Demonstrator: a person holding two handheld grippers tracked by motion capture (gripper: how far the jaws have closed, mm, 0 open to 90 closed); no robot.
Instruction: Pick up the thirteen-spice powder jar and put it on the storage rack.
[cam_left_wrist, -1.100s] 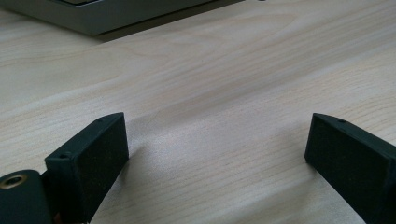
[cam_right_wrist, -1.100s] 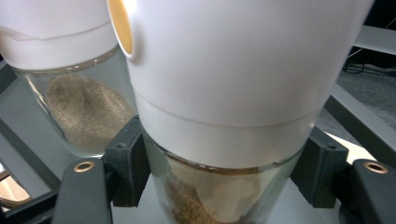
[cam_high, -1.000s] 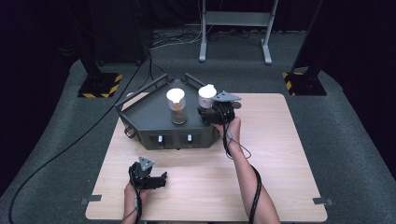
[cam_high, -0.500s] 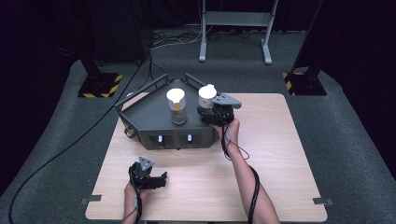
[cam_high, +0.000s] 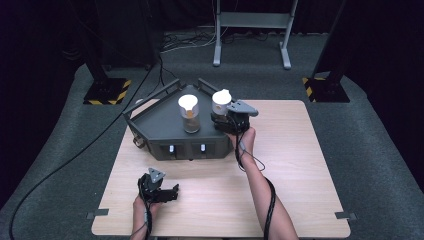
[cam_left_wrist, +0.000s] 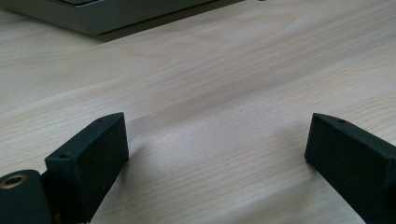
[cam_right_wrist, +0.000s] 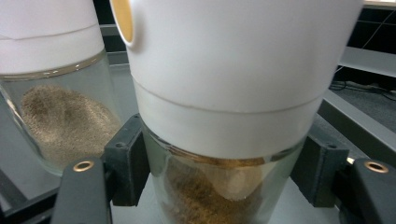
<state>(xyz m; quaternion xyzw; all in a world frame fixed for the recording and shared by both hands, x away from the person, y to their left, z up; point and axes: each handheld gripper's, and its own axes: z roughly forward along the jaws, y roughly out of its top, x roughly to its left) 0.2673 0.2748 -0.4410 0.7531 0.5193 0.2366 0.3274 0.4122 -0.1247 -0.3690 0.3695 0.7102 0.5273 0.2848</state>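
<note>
Gripping the right spice jar (cam_right_wrist: 224, 140) on its glass just under the white cap, the right hand-held gripper (cam_high: 226, 121) stays clenched at the grey tray's (cam_high: 155, 125) 3 o'clock edge. Risk: smooth glass could slip or tip, bumping the 2nd jar (cam_high: 189, 114) at its 9 o'clock. Left hand-held gripper (cam_high: 167, 192), released, rests on the counter (cam_high: 300, 165). Vs earlier frames: no real change.

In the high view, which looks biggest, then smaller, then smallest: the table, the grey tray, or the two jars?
1. Table, biggest.
2. Grey tray.
3. The two jars, smallest: the left jar and the right jar held in the right claw look about alike, so I won't rank them.
</note>
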